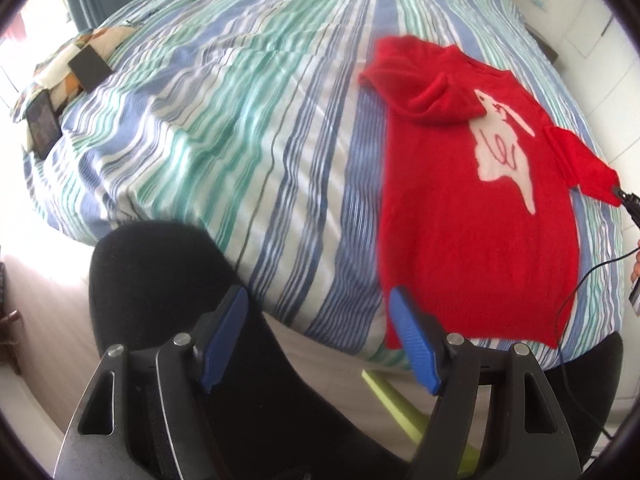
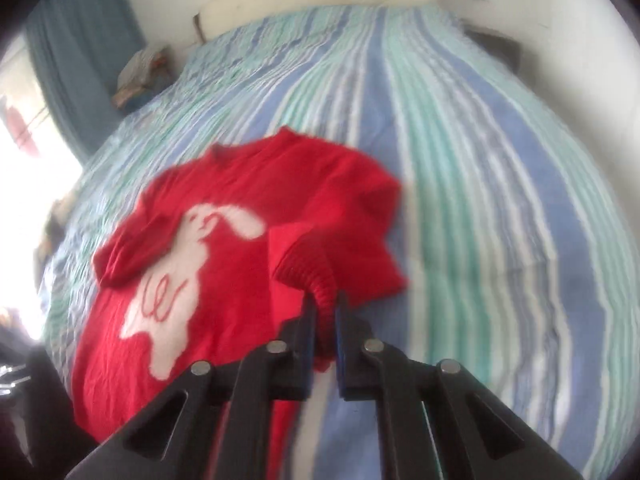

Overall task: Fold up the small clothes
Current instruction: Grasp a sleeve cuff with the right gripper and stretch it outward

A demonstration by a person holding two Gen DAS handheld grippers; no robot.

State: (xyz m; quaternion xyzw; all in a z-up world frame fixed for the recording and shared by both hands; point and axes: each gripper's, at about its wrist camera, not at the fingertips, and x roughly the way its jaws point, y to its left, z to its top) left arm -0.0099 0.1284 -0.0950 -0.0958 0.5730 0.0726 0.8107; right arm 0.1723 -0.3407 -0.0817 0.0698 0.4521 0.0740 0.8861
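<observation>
A small red knitted sweater [image 2: 248, 264] with a white rabbit [image 2: 180, 280] on its chest is lying face up, mostly flat, on the striped bedspread [image 2: 480, 184]. One ribbed cuff [image 2: 316, 280] is sitting pinched between the right jaws, its sleeve lifting off the body. The other sleeve [image 1: 420, 88] is lying folded in across the chest, well beyond the left jaws, which are standing wide apart just short of the hem [image 1: 472, 320].

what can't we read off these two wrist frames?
- Left view: the dark items at the bed's far left edge are too small and distorted to identify.
- Left view: the right gripper is cut off by the frame edge; only its tip on the sweater's sleeve shows.
- Right view: motion blur hides the sweater's knit detail, and the cuff covers what lies beneath it.
</observation>
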